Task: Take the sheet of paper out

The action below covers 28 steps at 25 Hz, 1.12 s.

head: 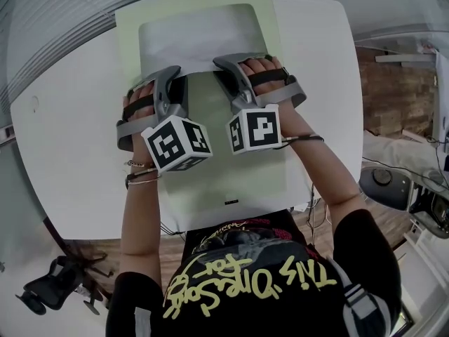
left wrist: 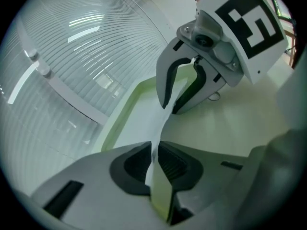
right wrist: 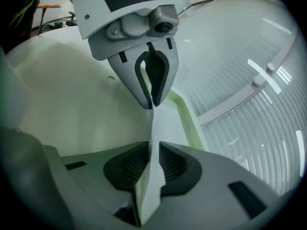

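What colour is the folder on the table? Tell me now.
The folder is pale green; the head view shows it best.

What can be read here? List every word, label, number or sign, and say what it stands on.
"This One's For": yellow script on the person's black shirt, as far as it can be made out.
Red print by the shirt's collar: too blurred to read.
Small dark mark on the green folder: too small to read.
Left marker cube and right marker cube: black-and-white patterns only, no words.
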Tool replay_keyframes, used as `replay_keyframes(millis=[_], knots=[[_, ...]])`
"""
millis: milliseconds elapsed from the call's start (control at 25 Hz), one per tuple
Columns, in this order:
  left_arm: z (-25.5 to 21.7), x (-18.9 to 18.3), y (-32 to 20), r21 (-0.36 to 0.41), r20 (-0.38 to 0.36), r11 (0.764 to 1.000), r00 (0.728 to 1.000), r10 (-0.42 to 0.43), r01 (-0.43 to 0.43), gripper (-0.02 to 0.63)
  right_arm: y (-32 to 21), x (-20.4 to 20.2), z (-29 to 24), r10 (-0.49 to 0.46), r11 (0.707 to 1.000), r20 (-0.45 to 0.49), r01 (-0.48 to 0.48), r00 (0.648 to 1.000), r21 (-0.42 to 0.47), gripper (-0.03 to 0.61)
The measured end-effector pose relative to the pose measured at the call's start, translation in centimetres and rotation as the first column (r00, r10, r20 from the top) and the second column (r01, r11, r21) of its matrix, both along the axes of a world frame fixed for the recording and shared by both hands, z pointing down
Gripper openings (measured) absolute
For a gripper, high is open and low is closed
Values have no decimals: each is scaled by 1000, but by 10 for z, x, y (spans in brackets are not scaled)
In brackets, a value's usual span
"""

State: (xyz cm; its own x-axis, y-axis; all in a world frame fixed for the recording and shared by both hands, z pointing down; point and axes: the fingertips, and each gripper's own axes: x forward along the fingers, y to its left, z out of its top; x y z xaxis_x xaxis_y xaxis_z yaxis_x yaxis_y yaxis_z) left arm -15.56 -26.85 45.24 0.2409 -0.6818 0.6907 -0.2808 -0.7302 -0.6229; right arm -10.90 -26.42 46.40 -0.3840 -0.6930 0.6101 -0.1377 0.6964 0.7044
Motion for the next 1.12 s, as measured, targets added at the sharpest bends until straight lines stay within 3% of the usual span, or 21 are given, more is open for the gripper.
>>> replay_keyframes(millis=[320, 1120], knots=[[-1, 0, 1, 12, 11, 1000, 1000, 0, 0, 18, 2, 1, -4, -10, 999, -28, 11, 1000, 30, 20], [-14, 9, 4, 35, -2, 999, 1000, 18, -18, 7, 6, 10, -14, 14, 998, -27, -12, 1000, 54, 9]])
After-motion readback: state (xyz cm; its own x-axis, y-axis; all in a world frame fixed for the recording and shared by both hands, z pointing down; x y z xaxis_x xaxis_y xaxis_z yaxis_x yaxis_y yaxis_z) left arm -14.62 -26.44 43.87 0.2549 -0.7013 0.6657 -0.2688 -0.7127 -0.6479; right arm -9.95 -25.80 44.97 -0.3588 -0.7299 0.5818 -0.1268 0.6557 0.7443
